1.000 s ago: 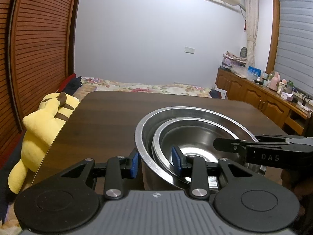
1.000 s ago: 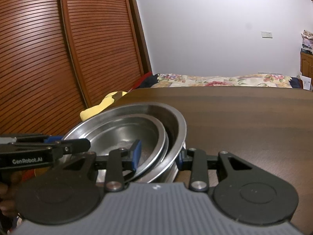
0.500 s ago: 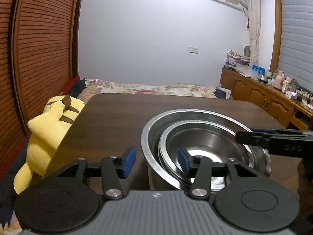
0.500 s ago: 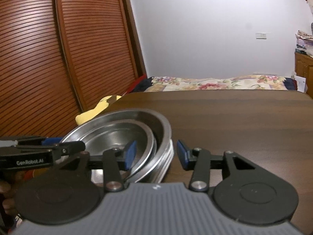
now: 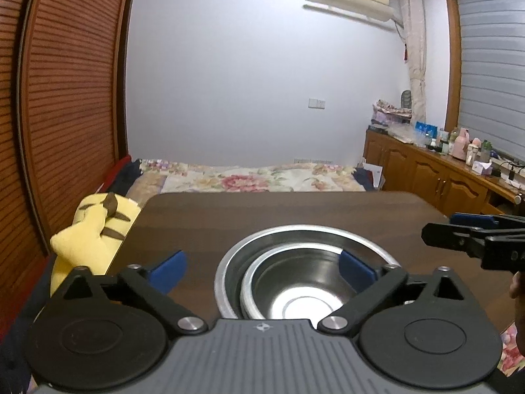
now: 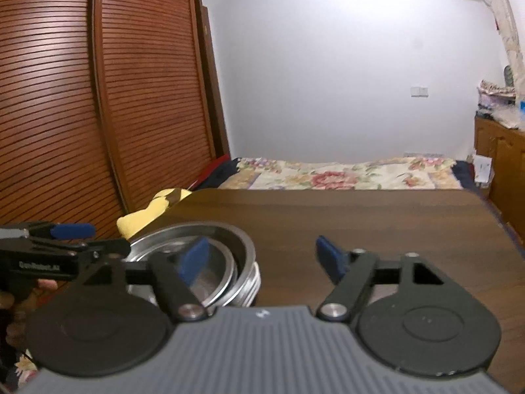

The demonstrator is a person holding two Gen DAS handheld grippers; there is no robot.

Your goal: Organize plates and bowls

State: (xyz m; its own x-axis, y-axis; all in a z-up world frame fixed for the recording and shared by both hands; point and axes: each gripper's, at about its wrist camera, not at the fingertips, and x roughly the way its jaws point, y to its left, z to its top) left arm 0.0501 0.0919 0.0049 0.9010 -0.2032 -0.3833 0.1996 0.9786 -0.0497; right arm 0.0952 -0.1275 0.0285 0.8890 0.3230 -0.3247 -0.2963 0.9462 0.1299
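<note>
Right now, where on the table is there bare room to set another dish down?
The table is bare right of the nested steel bowls and beyond them, up to its far edge by the bed. It is crowded at the near left, where bowls, left gripper and right gripper, jaws opening, meet.

1. We take the table (image 5: 262,216) as our landmark; the large bowl (image 5: 229,262) sits on its near part.
2. The smaller bowl (image 5: 295,282) nests inside the large bowl.
3. The plush toy (image 5: 92,229) lies off the table's left edge.
4. The bed (image 5: 256,177) lies behind the table's far edge.
5. The cabinet (image 5: 433,177) stands to the right of the table, beyond it.
</note>
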